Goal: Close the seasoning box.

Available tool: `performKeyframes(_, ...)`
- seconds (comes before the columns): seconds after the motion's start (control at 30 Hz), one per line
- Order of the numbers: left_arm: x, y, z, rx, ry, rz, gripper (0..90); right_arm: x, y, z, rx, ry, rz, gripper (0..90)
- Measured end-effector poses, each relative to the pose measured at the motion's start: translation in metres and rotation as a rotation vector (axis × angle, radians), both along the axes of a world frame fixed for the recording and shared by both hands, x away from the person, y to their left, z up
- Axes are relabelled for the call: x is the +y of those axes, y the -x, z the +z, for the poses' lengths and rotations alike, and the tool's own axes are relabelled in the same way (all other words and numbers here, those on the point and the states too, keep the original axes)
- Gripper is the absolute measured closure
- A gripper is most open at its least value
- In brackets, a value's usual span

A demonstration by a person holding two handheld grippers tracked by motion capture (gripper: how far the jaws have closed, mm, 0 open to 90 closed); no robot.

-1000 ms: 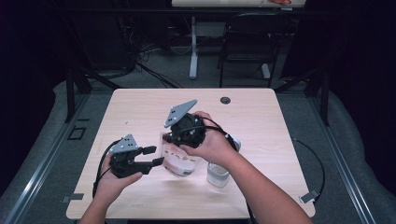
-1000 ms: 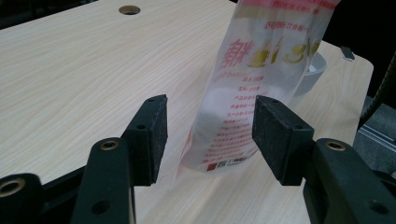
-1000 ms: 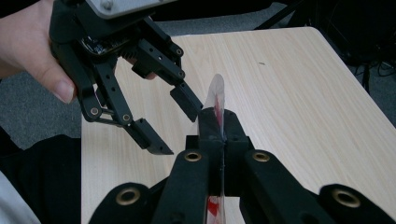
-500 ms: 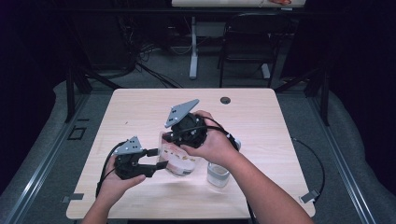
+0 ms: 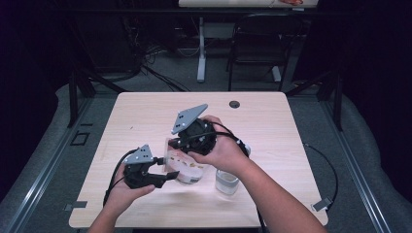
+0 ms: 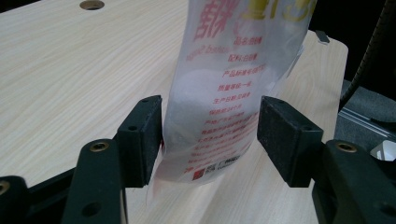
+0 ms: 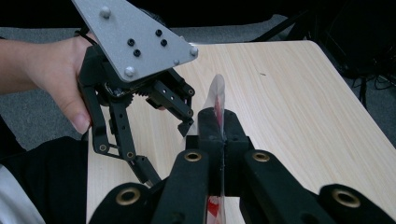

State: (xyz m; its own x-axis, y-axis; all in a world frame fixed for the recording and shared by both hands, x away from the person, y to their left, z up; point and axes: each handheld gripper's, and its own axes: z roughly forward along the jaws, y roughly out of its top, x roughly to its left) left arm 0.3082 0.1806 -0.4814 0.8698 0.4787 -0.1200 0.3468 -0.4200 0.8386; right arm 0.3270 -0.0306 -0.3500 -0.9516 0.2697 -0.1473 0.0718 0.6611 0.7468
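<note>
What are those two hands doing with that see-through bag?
A person holds a tool in each hand over a wooden table. The right tool is clamped shut on the edge of a clear plastic bag with red writing. The left tool has just been opening, with the bag between its jaws. A small jar stands nearby.

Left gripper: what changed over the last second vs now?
The left gripper has just been opening its jaws; the printed plastic bag sits between them, one pad touching, the other apart, so that grip is released. It also shifted slightly toward the bag. The right gripper stays clamped on the bag's edge, and the small cup and table are unchanged.
</note>
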Motion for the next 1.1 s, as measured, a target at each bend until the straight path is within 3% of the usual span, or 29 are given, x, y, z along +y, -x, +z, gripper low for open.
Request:
performKeyframes(0.33, -0.001, -0.004, -0.012, 0.019, 0.027, -0.031, 36.4, 0.002, 0.005, 0.004, -0.015, 0.009, 0.018, 90.0)
performKeyframes(0.73, -0.005, -0.005, -0.02, 0.025, 0.013, -0.054, 32.9, 0.003, 0.007, 0.004, -0.02, -0.001, 0.022, 90.0)
performKeyframes(0.83, -0.005, -0.005, -0.023, 0.035, 0.034, -0.057, 32.9, 0.003, 0.007, 0.005, -0.02, 0.0, 0.026, 90.0)
performKeyframes(1.1, -0.007, -0.006, -0.029, 0.04, 0.018, -0.07, 32.3, 0.002, 0.008, 0.005, -0.024, -0.001, 0.027, 90.0)
